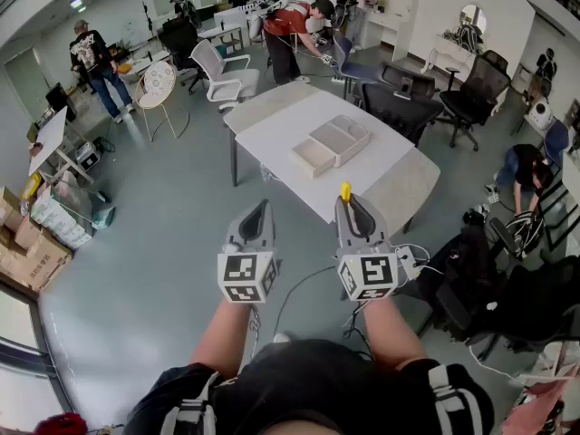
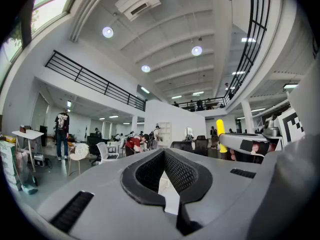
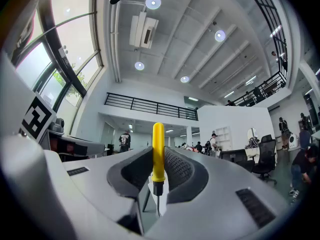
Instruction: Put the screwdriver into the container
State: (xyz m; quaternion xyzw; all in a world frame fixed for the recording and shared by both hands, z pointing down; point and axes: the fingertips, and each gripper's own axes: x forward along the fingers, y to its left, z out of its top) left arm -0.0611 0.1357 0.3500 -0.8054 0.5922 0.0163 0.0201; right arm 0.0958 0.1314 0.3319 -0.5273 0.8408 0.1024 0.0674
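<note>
Carrying stage: the right gripper (image 1: 350, 203), clamped on the yellow screwdriver (image 1: 345, 191), hangs short of the table (image 1: 272, 139), with the container (image 1: 332, 143) at the table's middle. The left gripper (image 1: 259, 208) is closed and empty. The next move likely calls for a reach across the table to the container.

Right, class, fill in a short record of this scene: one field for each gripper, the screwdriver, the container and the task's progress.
left gripper: jaws together, nothing held
right gripper: closed on the screwdriver
screwdriver: upright, yellow handle up
container: white, on the white table, ahead of both grippers
progress: screwdriver not yet in the container
</note>
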